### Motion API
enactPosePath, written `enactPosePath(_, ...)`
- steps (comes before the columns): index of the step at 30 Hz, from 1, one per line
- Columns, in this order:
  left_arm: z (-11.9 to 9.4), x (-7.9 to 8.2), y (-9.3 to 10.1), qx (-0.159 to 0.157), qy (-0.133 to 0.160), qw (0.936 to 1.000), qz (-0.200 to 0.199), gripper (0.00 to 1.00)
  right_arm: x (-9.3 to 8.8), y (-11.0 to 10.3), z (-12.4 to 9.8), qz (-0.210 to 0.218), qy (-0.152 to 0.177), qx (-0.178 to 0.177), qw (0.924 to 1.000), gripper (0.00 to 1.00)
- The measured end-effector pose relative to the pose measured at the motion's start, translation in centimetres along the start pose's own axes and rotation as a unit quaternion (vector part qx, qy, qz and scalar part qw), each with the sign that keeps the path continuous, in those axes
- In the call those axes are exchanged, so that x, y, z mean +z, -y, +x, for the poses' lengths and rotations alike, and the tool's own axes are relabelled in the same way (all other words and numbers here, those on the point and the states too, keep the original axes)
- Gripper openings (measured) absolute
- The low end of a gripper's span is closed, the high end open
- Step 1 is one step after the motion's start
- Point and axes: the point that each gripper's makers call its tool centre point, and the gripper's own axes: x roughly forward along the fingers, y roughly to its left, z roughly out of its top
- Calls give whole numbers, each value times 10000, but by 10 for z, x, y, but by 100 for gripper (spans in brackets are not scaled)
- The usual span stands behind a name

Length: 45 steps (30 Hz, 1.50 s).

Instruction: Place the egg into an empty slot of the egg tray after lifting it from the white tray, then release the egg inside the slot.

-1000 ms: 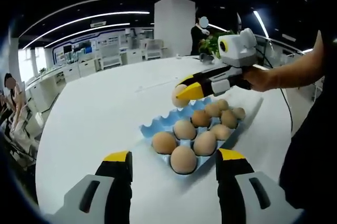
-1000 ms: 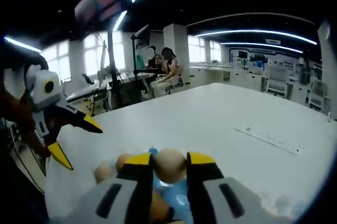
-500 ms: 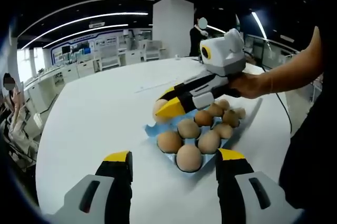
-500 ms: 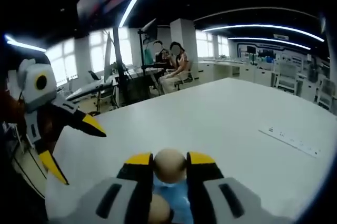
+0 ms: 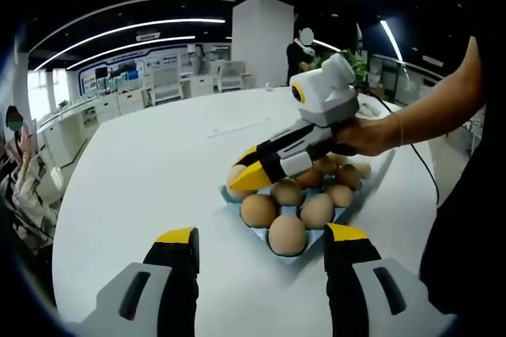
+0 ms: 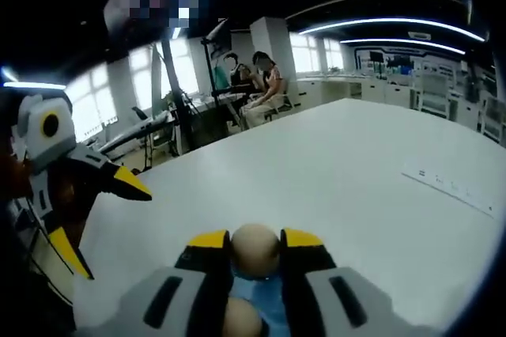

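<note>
With the right gripper point(image 6: 254, 244) pinching the egg point(image 6: 254, 248) low over the far corner of the blue egg tray point(image 5: 237, 197), it seems best to seat it fully in the empty slot before parting the jaws, while the left gripper point(image 5: 258, 244) waits spread near the tabletop point(image 5: 142, 171).

The right gripper point(image 6: 254, 244) has its two yellow-tipped jaws closed on an egg point(image 6: 254, 248). In the left gripper view it comes in from the right, tilted down, and a bare hand point(image 5: 365, 134) holds it. The left gripper point(image 5: 262, 240) has its jaws wide apart with nothing between them.
</note>
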Motion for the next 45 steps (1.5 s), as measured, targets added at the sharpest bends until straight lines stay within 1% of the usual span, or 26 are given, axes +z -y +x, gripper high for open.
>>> enactPosePath(3,0,0,-2,15,-3,10000,-9,64,-7,2,2,213,-108,-5,9997,24)
enactPosePath(9,1,-1,-4,19,-30,10000,-11,64,-6,2,1,252,-79,34,9996,24)
enactPosePath(11,1,-1,-3,15,-36,10000,-3,64,-7,1,-1,355,-92,97,9993,23)
enactPosePath(13,2,-1,-3,10,-40,10000,7,64,-7,1,-1,258,-70,80,9996,23)
enactPosePath(24,0,2,-3,54,-30,10000,34,64,-7,0,-1,148,-69,105,9998,25)
enactPosePath(26,0,3,-2,56,-27,10000,45,64,-7,1,-2,90,-89,71,9999,25)
enactPosePath(28,-1,3,-2,60,-19,10000,49,64,-7,0,-5,128,-71,73,9999,26)
enactPosePath(30,-1,4,-1,69,-15,10000,45,64,-2,-1,-12,70,97,53,9999,27)
enactPosePath(33,0,4,2,60,-9,10000,48,64,9,5,-31,-14,403,-120,9991,27)
enactPosePath(35,1,4,5,40,-17,10000,60,64,9,11,-44,-84,434,-266,9987,26)
enactPosePath(37,3,3,7,16,-26,10000,64,64,5,23,-61,-224,443,-495,9975,26)
enactPosePath(38,4,3,9,15,-21,10000,72,64,3,33,-74,-217,501,-688,9961,26)
enactPosePath(40,5,5,12,-5,-18,10000,70,64,0,45,-91,-78,574,-884,9944,26)
enactPosePath(42,6,6,14,-5,-15,10000,92,64,-4,66,-114,-52,645,-1281,9897,26)
enactPosePath(44,6,7,15,-9,-9,9999,107,64,-10,88,-140,-190,664,-1727,9826,26)
enactPosePath(45,6,8,16,-7,-9,9999,110,64,-15,102,-155,-292,643,-2014,9770,26)
